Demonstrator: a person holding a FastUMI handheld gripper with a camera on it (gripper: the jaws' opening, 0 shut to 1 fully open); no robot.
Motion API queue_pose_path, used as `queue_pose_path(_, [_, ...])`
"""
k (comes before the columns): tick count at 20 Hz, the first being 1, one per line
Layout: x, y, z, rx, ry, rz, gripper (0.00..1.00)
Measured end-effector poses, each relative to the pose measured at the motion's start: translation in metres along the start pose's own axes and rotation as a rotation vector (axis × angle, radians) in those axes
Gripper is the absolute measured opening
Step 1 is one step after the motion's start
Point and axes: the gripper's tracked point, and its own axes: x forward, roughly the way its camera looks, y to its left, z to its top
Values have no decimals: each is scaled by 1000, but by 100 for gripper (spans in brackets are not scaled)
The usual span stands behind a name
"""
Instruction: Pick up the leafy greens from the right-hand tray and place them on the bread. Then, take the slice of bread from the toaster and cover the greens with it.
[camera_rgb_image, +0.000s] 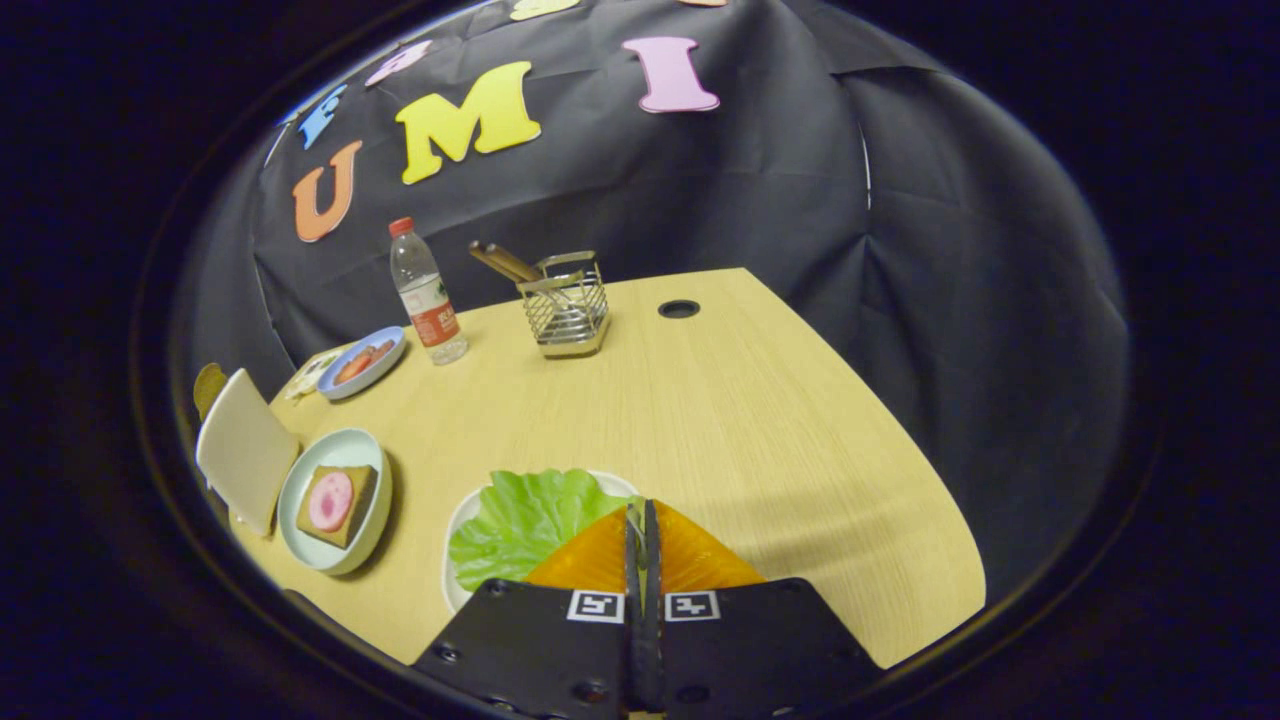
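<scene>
A green lettuce leaf (525, 520) lies on a white tray (458, 530) just ahead and left of my fingers. My gripper (640, 512) is shut at the leaf's right edge, and a thin strip of green shows between the fingertips. Further left, a slice of bread topped with a pink round of ham (335, 503) sits in a pale round dish (372, 452). Beyond that dish stands a white toaster (245, 450), with the brown edge of a bread slice (208, 385) poking out behind it.
A small blue dish (385, 360) with reddish pieces, a water bottle (425, 295) and a wire holder (568, 310) with wooden handles stand along the far side. A cable hole (679, 308) is in the wooden tabletop (760, 430).
</scene>
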Motion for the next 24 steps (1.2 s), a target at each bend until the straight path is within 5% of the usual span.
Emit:
queue_pose_path(12, [-83,80,61,-61,-92,26,0])
queue_pose_path(24, [-91,319,33,-65,-47,250,0])
